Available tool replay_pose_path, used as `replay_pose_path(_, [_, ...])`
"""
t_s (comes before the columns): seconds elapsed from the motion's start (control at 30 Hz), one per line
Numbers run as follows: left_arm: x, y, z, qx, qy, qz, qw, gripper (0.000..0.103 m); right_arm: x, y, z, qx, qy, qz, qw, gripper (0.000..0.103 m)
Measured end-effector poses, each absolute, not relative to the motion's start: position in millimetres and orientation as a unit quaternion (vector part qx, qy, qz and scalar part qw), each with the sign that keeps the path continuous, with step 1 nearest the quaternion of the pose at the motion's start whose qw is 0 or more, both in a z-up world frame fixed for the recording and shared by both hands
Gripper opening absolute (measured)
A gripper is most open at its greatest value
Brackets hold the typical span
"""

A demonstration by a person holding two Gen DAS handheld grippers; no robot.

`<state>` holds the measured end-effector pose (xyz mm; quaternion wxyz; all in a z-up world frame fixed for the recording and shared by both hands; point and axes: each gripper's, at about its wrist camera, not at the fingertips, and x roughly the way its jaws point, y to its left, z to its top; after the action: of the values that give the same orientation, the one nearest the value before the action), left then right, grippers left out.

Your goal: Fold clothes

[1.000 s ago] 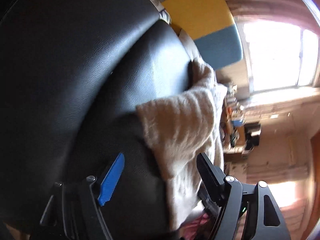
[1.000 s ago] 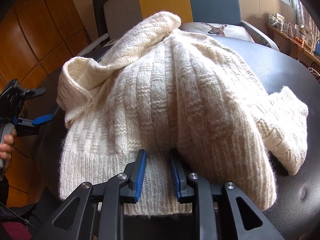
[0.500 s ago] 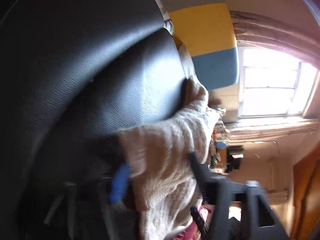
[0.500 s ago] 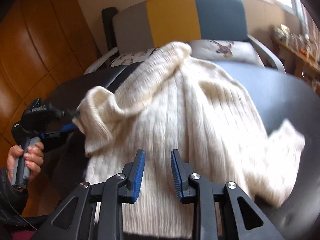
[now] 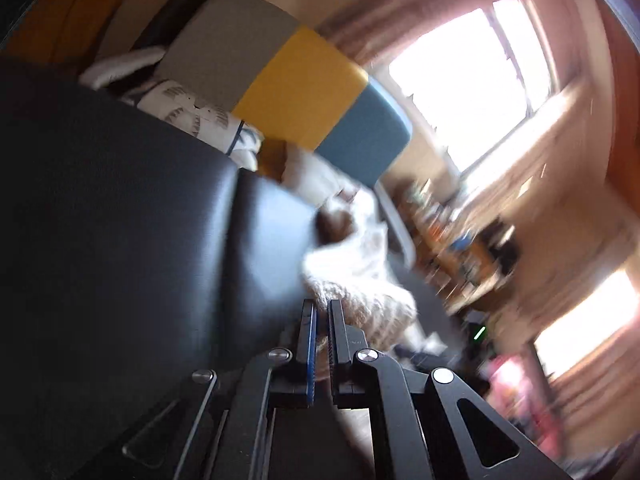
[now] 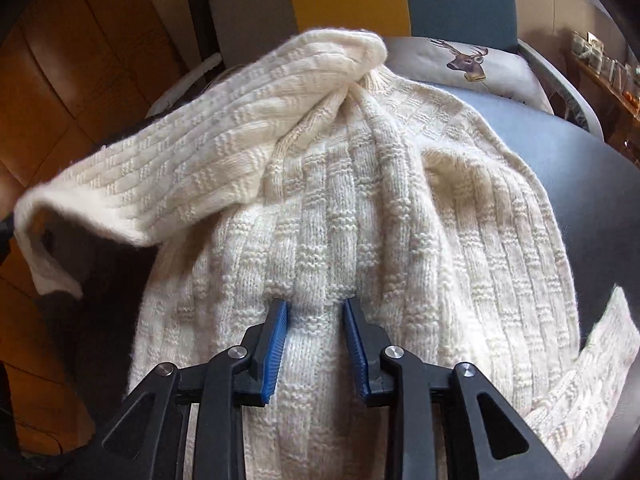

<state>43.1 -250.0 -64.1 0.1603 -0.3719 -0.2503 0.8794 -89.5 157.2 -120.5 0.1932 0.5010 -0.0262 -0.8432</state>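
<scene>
While the right wrist view gave a sharp look at the cream knit sweater (image 6: 360, 208) heaped on the black leather seat (image 6: 592, 184), the left wrist view was blurred. In the right view one sleeve (image 6: 132, 196) stretched out toward the left edge, lifted off the seat; the right gripper (image 6: 315, 312) had its blue-padded jaws opening, a ridge of the sweater's ribbed body between them. Only the left view showed the left gripper (image 5: 320, 312) with its jaws pressed nearly together, pinching a cream knit edge (image 5: 360, 300). A bright window (image 5: 472, 92) appeared there too. The deer-print cushion (image 6: 468, 68) showed clearly only from the right.
</scene>
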Motion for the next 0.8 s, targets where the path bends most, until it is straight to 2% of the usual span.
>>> replay_pose_path(0.1, [40,-258,-93,-0.449,-0.189,0.865,0.117,0.005,-85,161,-123,0.494,-0.033,-0.848,0.19,0.03])
replay_pose_path(0.27, [51,-288,-142,-0.512,-0.219,0.829,0.046,0.007,-79,158,-122,0.49,-0.019,-0.852,0.183,0.03])
replay_pose_path(0.37, [76,-309,-136,-0.493,-0.237,0.837,0.009,0.023,-80,159,-123,0.49,-0.017,-0.851,0.187,0.03])
replay_pose_path(0.43, [96,-318,-133,-0.486,-0.237,0.841,-0.017,0.044,-80,158,-123,0.491,-0.02,-0.85,0.188,0.03])
replay_pose_path(0.6, [129,-311,-150,-0.52,-0.25,0.816,-0.022,0.052,-80,159,-126,0.484,-0.026,-0.854,0.187,0.03])
replay_pose_path(0.73, [141,-292,-159,-0.519,-0.243,0.819,-0.018,0.07,-78,157,-125,0.481,-0.021,-0.857,0.182,0.03])
replay_pose_path(0.77, [141,-286,-159,-0.513,-0.229,0.827,-0.027,0.07,-77,156,-125,0.48,-0.02,-0.858,0.182,0.03])
replay_pose_path(0.8, [140,-280,-159,-0.507,-0.215,0.834,-0.038,0.065,-77,156,-125,0.48,-0.017,-0.858,0.181,0.03])
